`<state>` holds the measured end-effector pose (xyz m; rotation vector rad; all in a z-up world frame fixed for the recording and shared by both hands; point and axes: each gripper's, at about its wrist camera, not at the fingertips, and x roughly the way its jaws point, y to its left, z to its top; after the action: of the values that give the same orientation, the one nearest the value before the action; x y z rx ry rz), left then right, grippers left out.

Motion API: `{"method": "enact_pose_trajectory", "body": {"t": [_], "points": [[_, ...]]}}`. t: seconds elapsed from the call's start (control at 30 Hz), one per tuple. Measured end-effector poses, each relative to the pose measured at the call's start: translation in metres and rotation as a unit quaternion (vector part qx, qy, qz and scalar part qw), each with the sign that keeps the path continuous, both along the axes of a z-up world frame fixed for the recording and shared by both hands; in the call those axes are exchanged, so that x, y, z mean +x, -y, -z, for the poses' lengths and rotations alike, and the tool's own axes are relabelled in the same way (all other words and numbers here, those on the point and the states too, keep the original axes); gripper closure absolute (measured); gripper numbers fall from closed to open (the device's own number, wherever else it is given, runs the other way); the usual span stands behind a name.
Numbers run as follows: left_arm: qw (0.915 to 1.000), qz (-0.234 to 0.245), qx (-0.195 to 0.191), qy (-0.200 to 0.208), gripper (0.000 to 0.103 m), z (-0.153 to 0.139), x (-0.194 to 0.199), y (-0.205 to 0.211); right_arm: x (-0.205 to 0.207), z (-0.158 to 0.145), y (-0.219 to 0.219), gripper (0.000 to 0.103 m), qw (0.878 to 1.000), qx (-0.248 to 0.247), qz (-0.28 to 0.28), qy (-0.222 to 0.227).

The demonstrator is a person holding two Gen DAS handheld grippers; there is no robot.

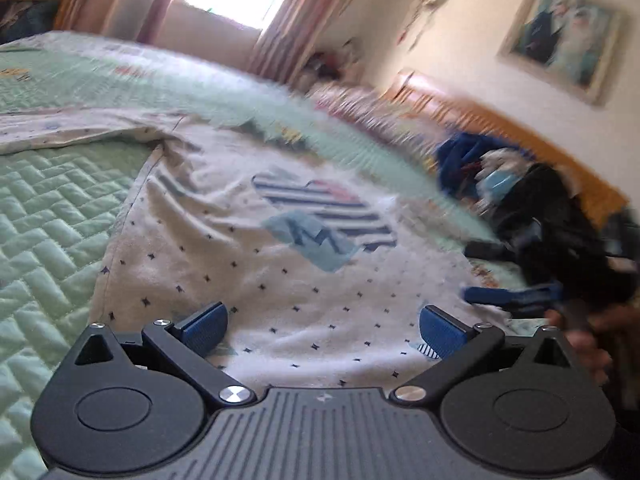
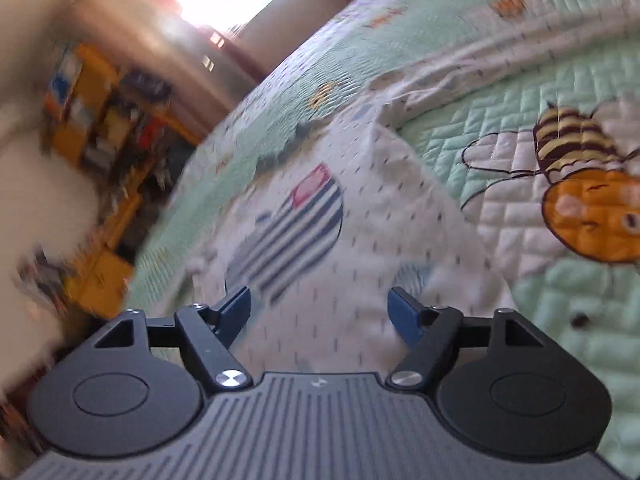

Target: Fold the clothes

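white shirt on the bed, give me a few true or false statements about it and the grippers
1. The white shirt lies spread on a green quilt. True.
2. The left gripper is clamped on the shirt. False: its jaws stand open over the fabric, holding nothing.
3. The shirt bears a striped patch. True.
4. The right gripper holds a sleeve. False: its jaws are open and empty.
5. A bee picture is on the quilt beside the shirt. True.
6. The shirt is already folded into a small stack. False: it lies open, one sleeve stretched out.
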<state>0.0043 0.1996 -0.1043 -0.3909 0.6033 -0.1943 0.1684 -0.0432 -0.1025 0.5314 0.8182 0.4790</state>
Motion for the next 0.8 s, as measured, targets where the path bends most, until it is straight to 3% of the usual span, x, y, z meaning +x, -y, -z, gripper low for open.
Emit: {"method": "enact_pose_trajectory", "body": {"t": [0.1,0.23,0.37,0.47,0.63,0.8], "points": [[0.9985,-0.019,0.024,-0.045,0.001,-0.02,0.007,0.018,-0.023,-0.007,-0.005,0.024,0.995,-0.102,-0.016,0.016],[0.9963,-0.004,0.062,-0.059,0.001,-0.042,0.022,0.045,-0.048,0.005,0.002,0.023,0.985,-0.17,-0.033,0.015],[0.9958,0.006,0.059,-0.071,0.001,-0.045,0.058,0.061,-0.077,0.007,0.028,0.023,0.984,-0.176,-0.03,0.017],[0.9859,-0.019,0.09,-0.14,0.001,-0.022,0.082,0.065,-0.095,0.001,0.063,0.023,0.985,-0.171,-0.016,0.027],[0.9734,-0.02,0.176,-0.146,0.001,-0.012,0.044,0.086,-0.104,0.012,0.087,0.022,0.981,-0.189,-0.014,0.042],[0.9716,-0.034,0.187,-0.141,0.001,-0.021,-0.001,0.078,-0.125,0.012,0.09,0.021,0.981,-0.176,-0.011,0.088]]}}
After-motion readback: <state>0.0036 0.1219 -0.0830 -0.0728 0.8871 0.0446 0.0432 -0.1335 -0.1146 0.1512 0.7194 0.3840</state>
